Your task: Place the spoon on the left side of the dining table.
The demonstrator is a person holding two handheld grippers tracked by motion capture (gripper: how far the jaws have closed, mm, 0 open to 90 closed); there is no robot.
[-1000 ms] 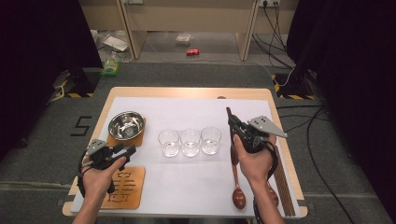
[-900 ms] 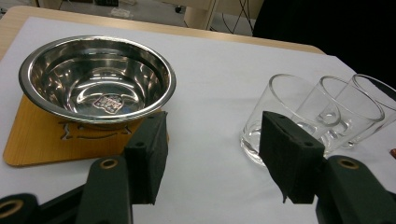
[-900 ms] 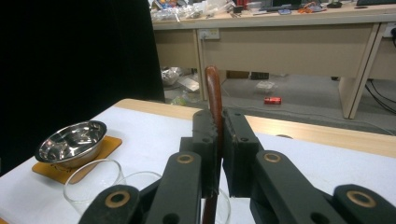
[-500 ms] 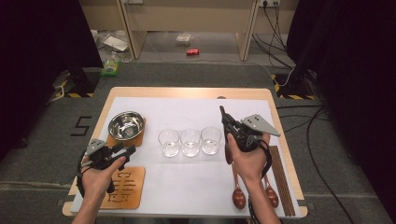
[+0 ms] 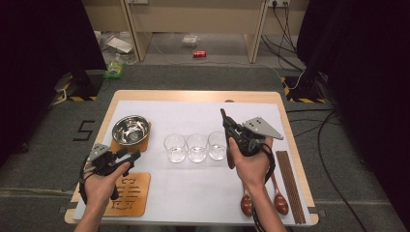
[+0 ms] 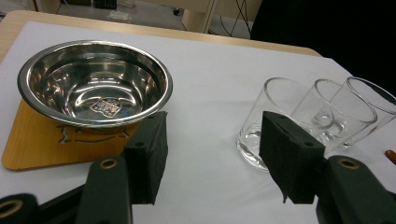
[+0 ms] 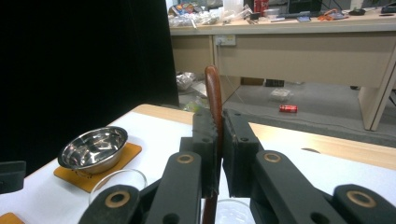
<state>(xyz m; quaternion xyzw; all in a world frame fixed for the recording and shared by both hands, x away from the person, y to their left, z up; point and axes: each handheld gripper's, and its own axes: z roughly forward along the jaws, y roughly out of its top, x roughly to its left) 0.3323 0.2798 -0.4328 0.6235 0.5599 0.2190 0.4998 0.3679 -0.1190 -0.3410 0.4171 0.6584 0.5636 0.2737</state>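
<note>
Observed right gripper (image 5: pixel 227 121) pinched on a wooden spoon (image 7: pixel 214 93), handle upright between the pads, bowl end hanging below the hand, just right of the row of three glasses (image 5: pixel 197 147). Found left gripper (image 5: pixel 126 155) spread wide and empty, left of the glasses, near the steel bowl (image 5: pixel 130 129) on its wooden coaster (image 6: pixel 32 144). Noted an embossed mark in the bowl's bottom, unreadable. Read "5" on the floor (image 5: pixel 84 129), left of the bowl.

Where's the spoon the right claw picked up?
High view: the wooden spoon is clamped in the right claw, right of the three glasses, its handle tip sticking up past the pads.
</note>
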